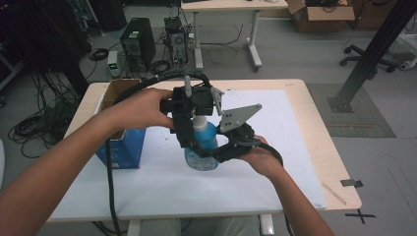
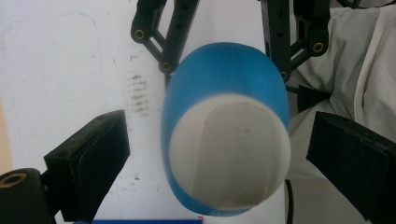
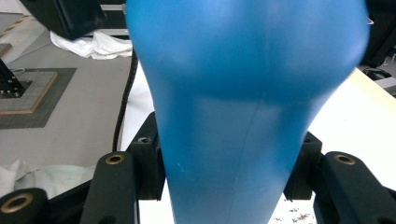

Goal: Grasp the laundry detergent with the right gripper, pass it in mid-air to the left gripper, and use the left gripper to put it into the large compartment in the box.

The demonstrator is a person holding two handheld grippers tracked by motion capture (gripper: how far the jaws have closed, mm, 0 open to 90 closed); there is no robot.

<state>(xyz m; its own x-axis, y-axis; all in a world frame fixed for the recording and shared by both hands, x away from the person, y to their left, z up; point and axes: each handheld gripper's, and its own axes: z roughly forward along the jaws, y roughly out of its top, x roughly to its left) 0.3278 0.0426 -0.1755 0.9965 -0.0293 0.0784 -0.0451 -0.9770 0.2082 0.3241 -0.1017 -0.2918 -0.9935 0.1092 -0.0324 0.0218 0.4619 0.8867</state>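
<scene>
A blue bottle [image 1: 204, 142] with a white cap [image 1: 199, 123] stands over the white sheet in the middle of the table. My right gripper [image 1: 209, 153] is shut on the bottle's lower body; in the right gripper view the blue bottle [image 3: 247, 116] sits pinched between both pads [image 3: 150, 163]. My left gripper [image 1: 196, 118] hangs over the top, pointing down. In the left gripper view its open jaws flank the white cap [image 2: 229, 149], each pad [image 2: 93, 161] apart from it, and the right gripper's black links [image 2: 161, 32] show beyond the bottle.
An open blue cardboard box [image 1: 120, 140] stands at the table's left side, close to my left forearm. A white sheet [image 1: 275, 147] covers most of the wooden table [image 1: 322, 142]. Computer towers [image 1: 138, 44] and cables lie on the floor behind.
</scene>
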